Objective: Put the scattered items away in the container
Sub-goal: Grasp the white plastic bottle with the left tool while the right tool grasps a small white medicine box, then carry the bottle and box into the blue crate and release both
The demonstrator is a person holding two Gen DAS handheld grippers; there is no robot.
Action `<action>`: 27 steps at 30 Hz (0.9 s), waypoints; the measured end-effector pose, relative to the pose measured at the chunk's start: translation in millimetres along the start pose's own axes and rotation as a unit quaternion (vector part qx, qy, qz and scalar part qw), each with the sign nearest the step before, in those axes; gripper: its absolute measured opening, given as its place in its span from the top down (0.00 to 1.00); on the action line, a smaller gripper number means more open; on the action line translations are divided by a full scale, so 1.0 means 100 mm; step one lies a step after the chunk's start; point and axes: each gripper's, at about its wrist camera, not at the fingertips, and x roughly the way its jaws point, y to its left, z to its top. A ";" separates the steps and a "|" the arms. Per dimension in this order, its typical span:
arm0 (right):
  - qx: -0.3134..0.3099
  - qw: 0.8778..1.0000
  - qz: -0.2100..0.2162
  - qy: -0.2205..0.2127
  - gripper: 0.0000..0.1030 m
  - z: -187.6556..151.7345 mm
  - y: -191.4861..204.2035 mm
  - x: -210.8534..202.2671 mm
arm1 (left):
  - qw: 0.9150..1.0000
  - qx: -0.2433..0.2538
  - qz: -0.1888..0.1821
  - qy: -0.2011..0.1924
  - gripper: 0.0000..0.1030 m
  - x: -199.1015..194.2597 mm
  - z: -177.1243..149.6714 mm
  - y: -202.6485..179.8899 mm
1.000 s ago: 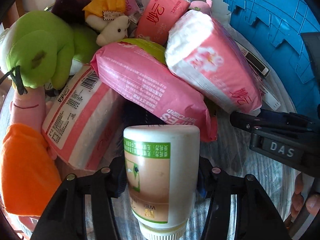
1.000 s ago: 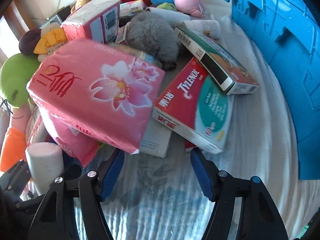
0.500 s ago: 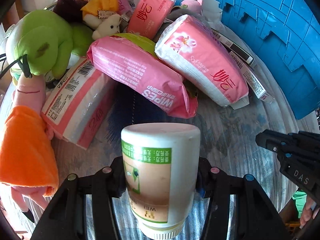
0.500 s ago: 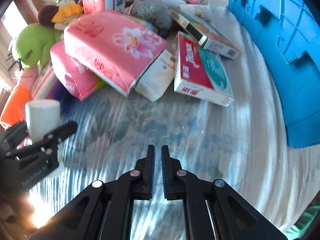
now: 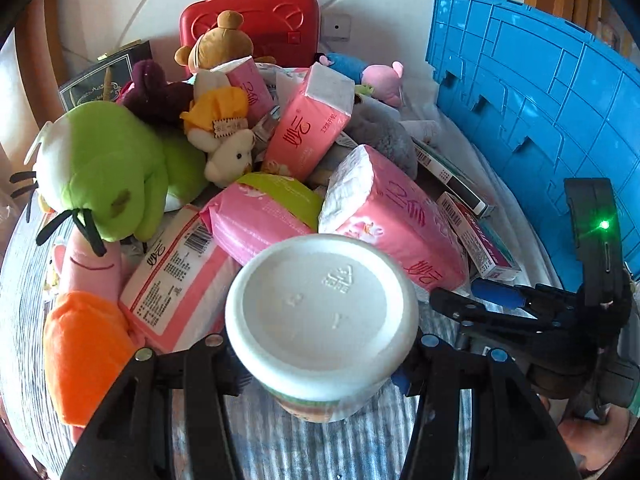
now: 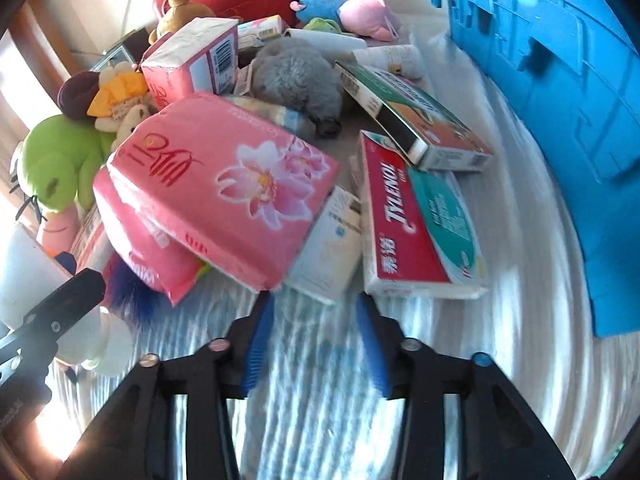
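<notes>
The left hand-held gripper (image 5: 320, 356) grips a white bottle (image 5: 322, 320), while the right hand-held gripper (image 6: 314, 340) gapes before a white box (image 6: 328, 248).

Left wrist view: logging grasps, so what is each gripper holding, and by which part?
Left gripper clamps the white plastic bottle by its sides, base facing the camera. Right gripper is open, holding nothing.

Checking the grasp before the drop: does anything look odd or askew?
The white bottle sits inverted in the left gripper, base toward the camera. The tissue pack leans tilted on the pile.
</notes>
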 end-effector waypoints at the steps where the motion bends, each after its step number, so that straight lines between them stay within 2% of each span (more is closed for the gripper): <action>1: -0.004 1.000 -0.002 -0.004 0.40 0.05 0.00 0.06 | 1.000 0.000 -0.001 0.001 0.50 0.02 -0.01 0.01; 2: -0.010 1.000 -0.010 -0.009 0.37 0.08 0.02 0.11 | 1.000 0.000 -0.004 0.002 0.50 0.03 -0.01 0.02; 4: -0.019 0.999 -0.031 -0.014 0.39 0.12 0.04 0.19 | 1.000 0.000 -0.008 0.007 0.50 0.04 -0.04 0.05; 6: -0.029 0.998 -0.052 -0.004 0.66 0.11 0.02 0.24 | 1.000 0.004 -0.012 0.012 0.50 0.07 -0.06 0.03; 8: -0.025 0.999 -0.046 0.012 0.70 0.07 -0.06 0.24 | 1.000 0.008 -0.014 0.017 0.50 0.10 -0.09 -0.01; 11: -0.032 0.998 -0.049 0.025 0.70 -0.09 -0.15 0.12 | 0.999 0.012 -0.018 0.026 0.50 0.11 -0.14 -0.08; 17: -0.057 0.995 -0.027 0.072 0.69 -0.49 -0.17 -0.15 | 0.998 0.029 -0.025 0.046 0.50 0.13 -0.33 -0.26; 19: -0.057 0.995 -0.022 0.078 0.63 -0.57 -0.18 -0.21 | 0.998 0.032 -0.026 0.055 0.50 0.15 -0.40 -0.32; 20: -0.052 0.996 -0.018 0.076 0.54 -0.58 -0.19 -0.24 | 0.997 0.033 -0.026 0.057 0.50 0.15 -0.42 -0.34; 21: -0.046 0.996 -0.015 0.072 0.51 -0.57 -0.20 -0.28 | 0.997 0.036 -0.025 0.056 0.50 0.14 -0.43 -0.36; 22: -0.041 0.997 -0.014 0.065 0.51 -0.55 -0.21 -0.31 | 0.998 0.038 -0.023 0.055 0.50 0.12 -0.44 -0.37; 25: -0.028 0.999 -0.015 0.043 0.51 -0.45 -0.21 -0.35 | 0.998 0.040 -0.017 0.048 0.50 0.07 -0.44 -0.38; 27: -0.032 0.998 -0.024 0.052 0.69 -0.41 -0.18 -0.26 | 0.998 0.040 -0.015 0.043 0.50 0.02 -0.42 -0.38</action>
